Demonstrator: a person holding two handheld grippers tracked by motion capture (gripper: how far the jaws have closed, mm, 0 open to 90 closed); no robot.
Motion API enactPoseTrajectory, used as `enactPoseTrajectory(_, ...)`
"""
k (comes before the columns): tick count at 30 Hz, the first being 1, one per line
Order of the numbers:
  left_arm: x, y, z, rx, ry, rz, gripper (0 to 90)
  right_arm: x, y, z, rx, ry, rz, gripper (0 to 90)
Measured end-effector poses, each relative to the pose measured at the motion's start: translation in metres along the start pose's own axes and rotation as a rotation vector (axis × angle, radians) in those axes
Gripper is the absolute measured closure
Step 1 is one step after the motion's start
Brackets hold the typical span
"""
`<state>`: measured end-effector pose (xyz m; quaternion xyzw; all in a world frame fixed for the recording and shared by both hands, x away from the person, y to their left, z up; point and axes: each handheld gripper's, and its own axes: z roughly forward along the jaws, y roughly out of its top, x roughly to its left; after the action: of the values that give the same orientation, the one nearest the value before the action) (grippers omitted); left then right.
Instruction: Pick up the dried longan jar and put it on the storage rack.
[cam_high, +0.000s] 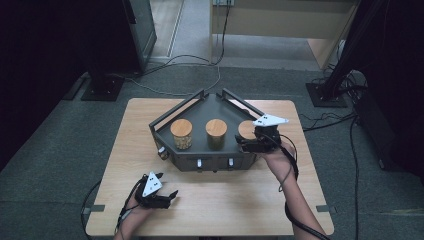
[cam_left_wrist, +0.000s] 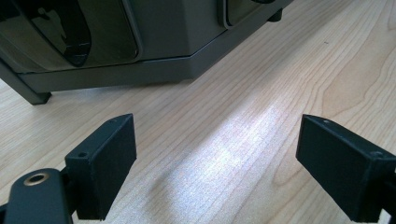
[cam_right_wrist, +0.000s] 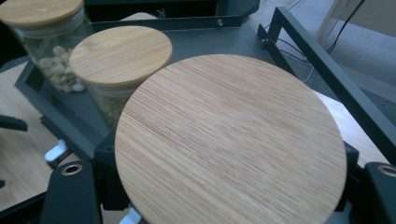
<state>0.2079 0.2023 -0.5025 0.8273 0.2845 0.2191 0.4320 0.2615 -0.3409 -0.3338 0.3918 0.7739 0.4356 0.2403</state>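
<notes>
Three glass jars with round bamboo lids stand in a dark grey tray (cam_high: 165, 120) in the middle of the wooden table. The left jar (cam_high: 181, 132) (cam_right_wrist: 42, 14) holds pale, bean-like pieces. The middle jar (cam_high: 216, 131) (cam_right_wrist: 120, 56) stands next to it. My right gripper (cam_high: 246, 144) (cam_right_wrist: 229, 191) is shut on the right jar (cam_high: 245, 128), whose lid (cam_right_wrist: 229, 135) lies between the two black jaws. My left gripper (cam_high: 171, 196) (cam_left_wrist: 217, 163) rests low over the table near its front edge, open with only bare wood between its jaws.
The tray has raised rails (cam_right_wrist: 327, 79) along its far sides and a front wall (cam_left_wrist: 163, 32) with small white knobs (cam_high: 199, 163). Bare tabletop (cam_left_wrist: 280, 70) lies in front of the tray. Cables and stand bases lie on the floor behind the table.
</notes>
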Motion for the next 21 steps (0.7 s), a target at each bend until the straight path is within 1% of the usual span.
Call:
enactPoseTrajectory(10,0.0,0.0,0.0,0.001,-0.002,0.002,12.1,-0.002,-0.004,0.018,0.002,-0.036,0.009,25.6)
enactPoseTrajectory(12,0.0,0.0,0.0,0.001,-0.003,0.002,12.1,-0.004,-0.005,0.022,0.004,-0.044,0.021,25.6)
enactPoseTrajectory(21,0.001,0.0,0.0,0.001,-0.003,0.001,12.1,-0.006,-0.01,0.032,0.016,-0.059,0.032,25.6)
